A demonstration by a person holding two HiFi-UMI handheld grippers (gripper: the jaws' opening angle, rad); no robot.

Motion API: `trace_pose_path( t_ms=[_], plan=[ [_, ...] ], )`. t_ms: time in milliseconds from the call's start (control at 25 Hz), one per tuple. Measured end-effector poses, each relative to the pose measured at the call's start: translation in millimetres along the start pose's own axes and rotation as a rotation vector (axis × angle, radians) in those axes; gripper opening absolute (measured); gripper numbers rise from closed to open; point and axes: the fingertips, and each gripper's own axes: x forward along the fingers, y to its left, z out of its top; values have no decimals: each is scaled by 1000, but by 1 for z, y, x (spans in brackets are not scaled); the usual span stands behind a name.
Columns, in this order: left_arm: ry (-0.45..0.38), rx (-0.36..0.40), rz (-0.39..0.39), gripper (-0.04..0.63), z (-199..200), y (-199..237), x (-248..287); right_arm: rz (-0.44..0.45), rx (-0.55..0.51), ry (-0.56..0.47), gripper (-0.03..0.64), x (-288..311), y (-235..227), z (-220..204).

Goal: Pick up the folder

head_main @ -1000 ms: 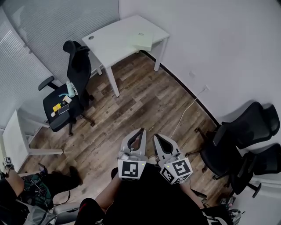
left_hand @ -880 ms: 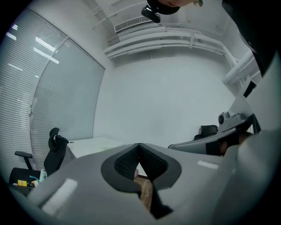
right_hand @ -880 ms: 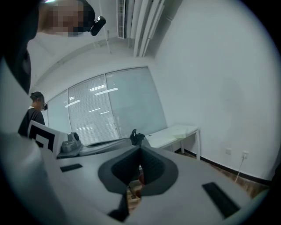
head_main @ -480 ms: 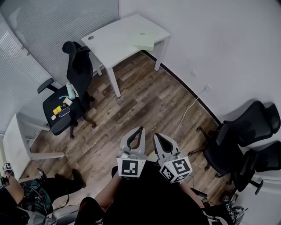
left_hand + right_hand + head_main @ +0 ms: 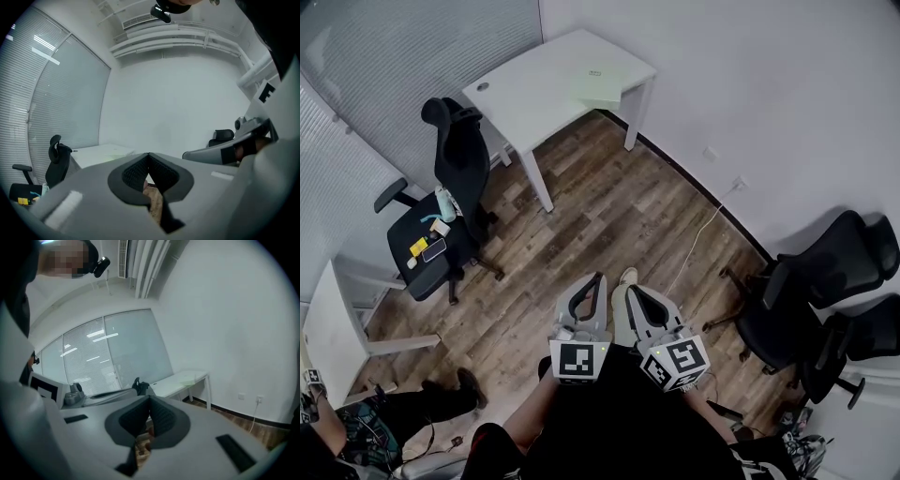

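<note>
The pale green folder lies flat on the white desk in the far corner of the room; it also shows far off in the right gripper view as the folder on the desk. In the left gripper view only the desk is plain. Both grippers are held side by side at waist height, well short of the desk. My left gripper is shut and empty, its pads meeting in its own view. My right gripper is shut and empty too.
A black office chair with small items on its seat stands left of the desk. Two more black chairs stand by the right wall. A second white table and a seated person are lower left. A cable trails over the wood floor.
The desk and chair have drifted left in the head view as the person steps forward; a shoe now shows between the grippers. Both grippers stay shut.
</note>
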Motion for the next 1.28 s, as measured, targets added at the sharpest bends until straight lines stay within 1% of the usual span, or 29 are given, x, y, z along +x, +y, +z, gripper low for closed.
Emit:
trace_pose_path(
  t_ms=[80, 200, 440, 640, 760, 1000, 1280],
  plan=[
    [3, 11, -2, 5, 1, -1, 9, -6, 7, -9, 0, 5, -10, 5],
    [6, 14, 14, 5, 2, 7, 22, -5, 7, -18, 0, 20, -21, 12],
    [39, 23, 37, 5, 1, 23, 56, 15, 17, 12, 0, 50, -40, 17],
    [63, 30, 29, 5, 0, 26, 94, 13, 29, 27, 0, 77, -72, 26],
    [67, 34, 31, 5, 7, 29, 119, 12, 34, 28, 0, 94, -94, 37],
    [65, 24, 88, 5, 21, 42, 163, 44, 45, 43, 0, 124, -126, 57],
    [52, 12, 134, 5, 35, 37, 220, 92, 34, 48, 0, 152, -176, 85]
  ],
)
